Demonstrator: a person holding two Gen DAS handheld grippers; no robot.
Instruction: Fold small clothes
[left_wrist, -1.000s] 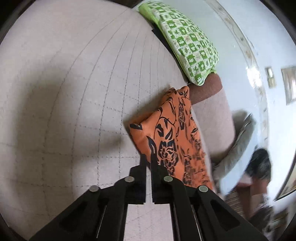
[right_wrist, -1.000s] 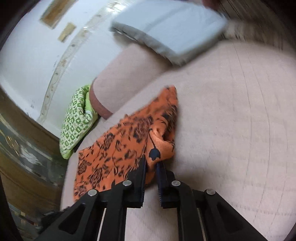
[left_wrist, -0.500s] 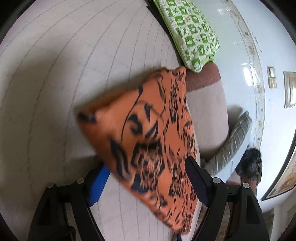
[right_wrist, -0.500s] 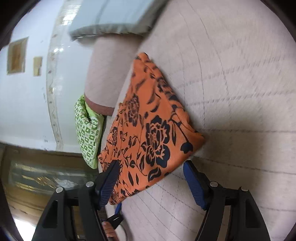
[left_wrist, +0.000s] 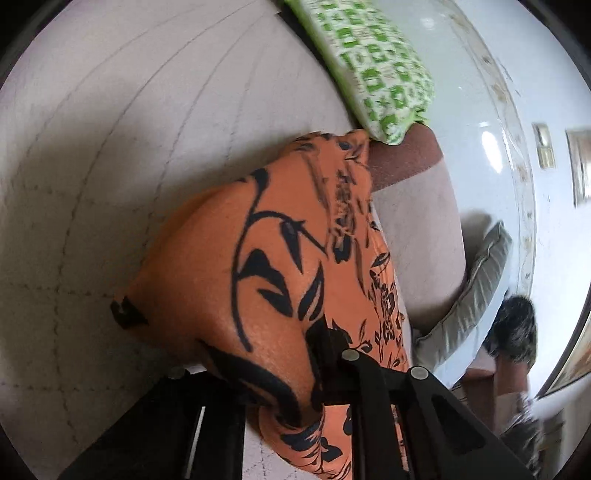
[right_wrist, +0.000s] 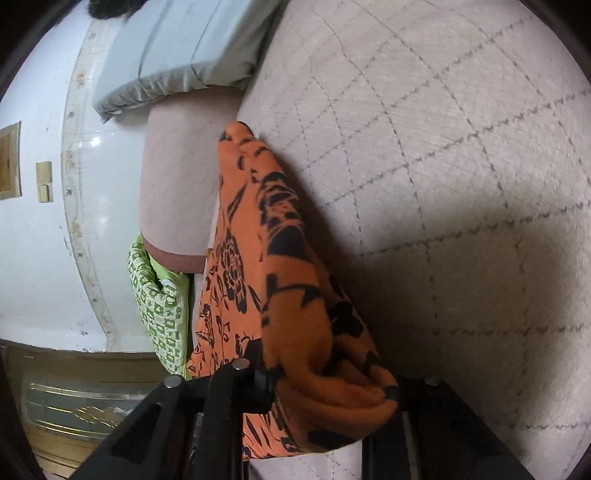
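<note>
Both jaws closing, the left hand-held gripper (left_wrist: 295, 387) and right hand-held gripper (right_wrist: 332, 387) each pinch the orange floral garment (left_wrist: 280, 266) at lower frame.

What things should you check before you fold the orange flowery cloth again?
1. Left gripper has the orange cloth between its jaws: ok, jaws closing on a bunched fold.
2. Right gripper has the cloth too: ok, jaws closing, fabric bunched between them.
3. Cloth lies flat and smooth: not ok, it is humped and rumpled.
4. Free room on the quilted surface beside the cloth: ok.
5. Green pillow clear of the cloth: cannot tell; the cloth's far corner looks very close.
</note>
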